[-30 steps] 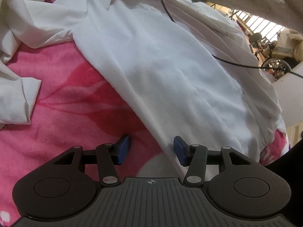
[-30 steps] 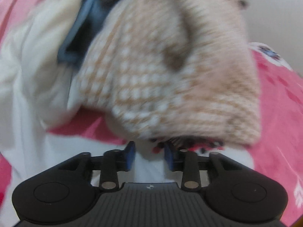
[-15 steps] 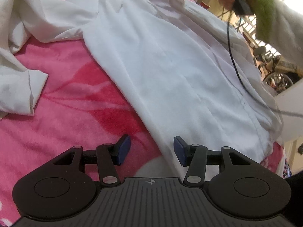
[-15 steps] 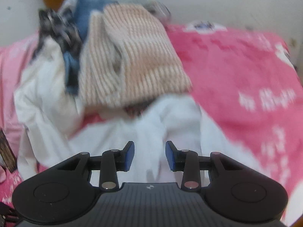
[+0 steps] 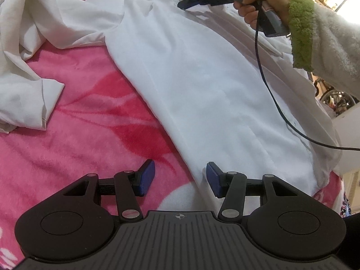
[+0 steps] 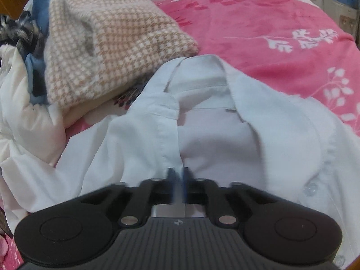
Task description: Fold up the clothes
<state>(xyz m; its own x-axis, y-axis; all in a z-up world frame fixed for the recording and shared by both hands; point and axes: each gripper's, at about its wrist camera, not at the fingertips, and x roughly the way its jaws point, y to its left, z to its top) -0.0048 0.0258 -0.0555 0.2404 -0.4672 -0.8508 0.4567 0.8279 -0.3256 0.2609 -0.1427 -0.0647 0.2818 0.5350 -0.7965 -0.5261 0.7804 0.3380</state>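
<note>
The right gripper (image 6: 178,180) has just been closing and now pinches the shirt (image 6: 144,148) placket, low centre. The left gripper (image 5: 177,176) gapes over the hem (image 5: 198,180), gripping nothing. Thin, limp cotton: light, slides easily; hold seams and edges.

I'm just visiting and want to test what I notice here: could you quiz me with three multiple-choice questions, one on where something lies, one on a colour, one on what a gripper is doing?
1. Where is the checked beige knit?
A. on the clothes pile beyond the shirt's collar
B. under the left gripper
C. hanging on the wall

2. What colour is the blanket?
A. green
B. pink
C. grey

3. The right gripper is:
A. wide open in the air
B. shut on the shirt's front edge
C. holding a button

Answers:
1 A, the checked beige knit tops the pile behind the collar.
2 B, the blanket is pink with white leaves.
3 B, the right gripper pinches the white shirt.
</note>
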